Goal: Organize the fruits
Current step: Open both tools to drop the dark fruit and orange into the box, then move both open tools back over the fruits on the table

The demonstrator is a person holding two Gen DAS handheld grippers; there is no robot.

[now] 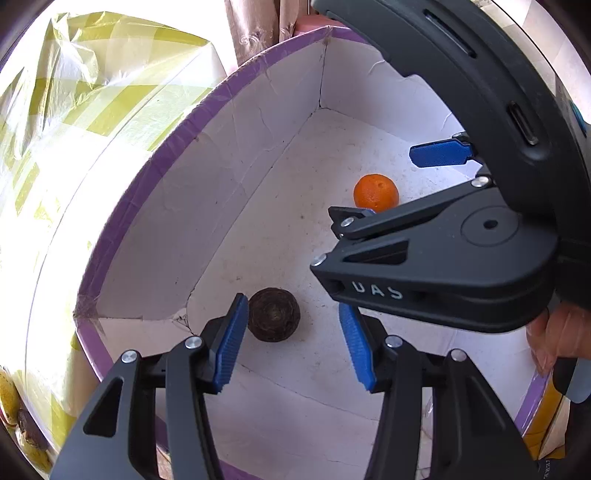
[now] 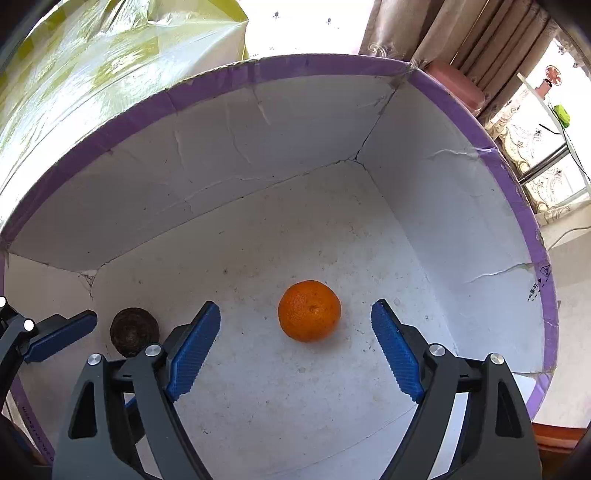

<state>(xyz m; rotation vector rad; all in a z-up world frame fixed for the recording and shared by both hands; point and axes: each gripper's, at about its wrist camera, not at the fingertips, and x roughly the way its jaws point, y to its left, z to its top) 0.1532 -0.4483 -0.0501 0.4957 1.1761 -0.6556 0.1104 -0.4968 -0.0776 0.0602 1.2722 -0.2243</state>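
Observation:
A white foam box [image 1: 207, 107] [image 2: 325, 62] with a purple-taped rim holds two fruits on its floor. An orange [image 2: 309, 310] [image 1: 376, 192] lies between the spread blue pads of my right gripper [image 2: 295, 303] [image 1: 372, 182], touching neither pad. A dark brown round fruit [image 1: 273, 314] [image 2: 135, 330] rests near a box corner, right against the left pad of my left gripper [image 1: 291, 302]. The other pad stands clear of it, so the jaws are open. In the right wrist view only one finger [image 2: 59, 336] of the left gripper shows. Both grippers point down into the box.
A yellow-green checked plastic cover [image 1: 74, 92] [image 2: 92, 55] lies beside the box. Curtains [image 2: 461, 33] and a pink object [image 2: 454, 85] stand behind it. Yellowish fruits [image 1: 11, 398] show outside the box at lower left. A hand [image 1: 554, 332] holds the right gripper.

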